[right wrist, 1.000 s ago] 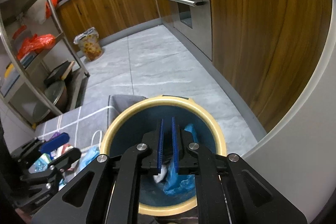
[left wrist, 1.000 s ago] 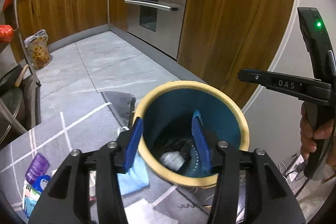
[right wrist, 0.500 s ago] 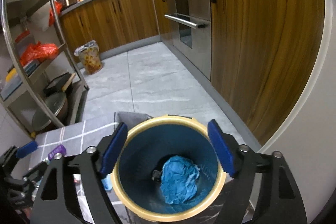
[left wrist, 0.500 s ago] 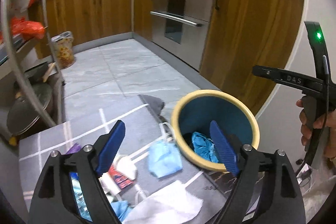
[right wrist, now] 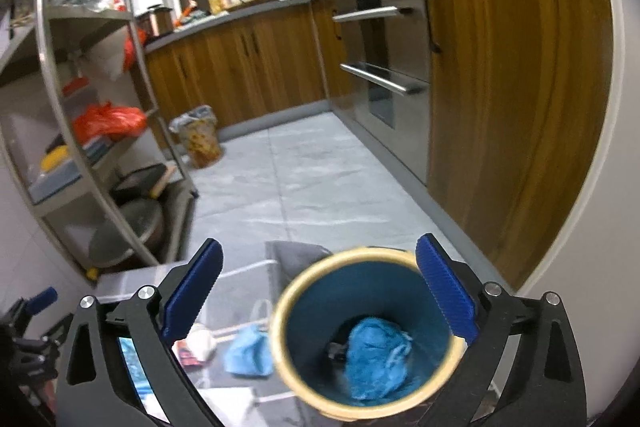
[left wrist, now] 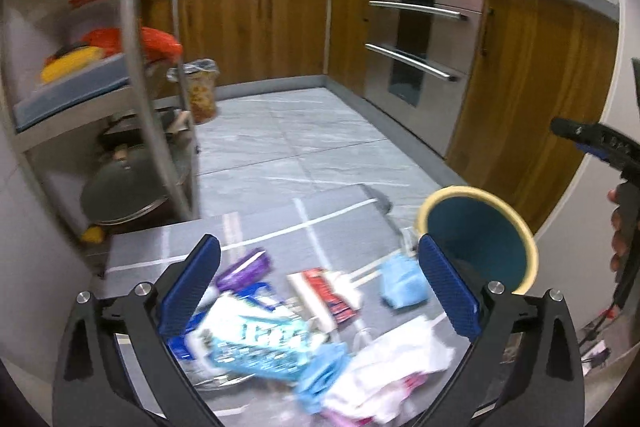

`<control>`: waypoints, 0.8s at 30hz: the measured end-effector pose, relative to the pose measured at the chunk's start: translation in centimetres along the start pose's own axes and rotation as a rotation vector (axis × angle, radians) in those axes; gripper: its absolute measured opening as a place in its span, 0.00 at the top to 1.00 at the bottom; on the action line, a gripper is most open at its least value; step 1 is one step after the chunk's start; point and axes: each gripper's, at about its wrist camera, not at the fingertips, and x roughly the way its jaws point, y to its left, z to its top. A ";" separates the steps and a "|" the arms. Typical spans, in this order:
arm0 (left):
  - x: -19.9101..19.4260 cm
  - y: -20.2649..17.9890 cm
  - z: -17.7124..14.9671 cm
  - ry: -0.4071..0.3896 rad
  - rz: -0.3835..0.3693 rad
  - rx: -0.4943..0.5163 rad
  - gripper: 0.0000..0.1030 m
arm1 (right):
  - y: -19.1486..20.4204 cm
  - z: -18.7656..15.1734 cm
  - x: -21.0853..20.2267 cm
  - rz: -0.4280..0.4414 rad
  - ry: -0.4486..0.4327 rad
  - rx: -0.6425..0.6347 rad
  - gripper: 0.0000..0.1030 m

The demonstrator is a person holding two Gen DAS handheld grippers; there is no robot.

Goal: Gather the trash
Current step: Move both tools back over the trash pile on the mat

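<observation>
A blue bin with a yellow rim [left wrist: 476,239] [right wrist: 364,331] stands at the right end of a grey checked table [left wrist: 280,227]. A crumpled blue cloth [right wrist: 374,359] lies inside it. Trash lies on the table: a blue-and-white wrapper [left wrist: 252,339], a purple packet [left wrist: 244,269], a red-and-white packet [left wrist: 320,295], a light blue mask [left wrist: 400,281] [right wrist: 248,351] and white tissue [left wrist: 396,363]. My left gripper [left wrist: 320,295] is open and empty above the trash pile. My right gripper [right wrist: 320,291] is open and empty above the bin.
A metal shelf rack [left wrist: 132,99] with pots and red bags stands at the left. Wooden cabinets and an oven [left wrist: 412,63] line the back and right. A small lined waste basket [left wrist: 200,91] stands on the tiled floor.
Both grippers opened wide and rose away from the bin. The right one let the blue cloth drop into the bin. The left one swung left over the trash pile.
</observation>
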 end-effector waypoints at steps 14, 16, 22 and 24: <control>-1.5 8.2 -5.0 0.056 0.155 -0.008 0.05 | 8.1 -3.3 3.8 0.067 0.133 -0.032 0.05; -1.1 9.2 -5.4 0.081 0.145 -0.059 0.05 | 9.1 -3.7 4.4 0.073 0.156 -0.032 0.05; 0.3 10.9 -6.6 0.121 0.156 -0.121 0.05 | 11.4 -5.0 7.1 0.074 0.224 -0.030 0.05; 1.0 10.8 -7.1 0.133 0.156 -0.103 0.05 | 11.7 -5.3 8.1 0.054 0.258 -0.037 0.05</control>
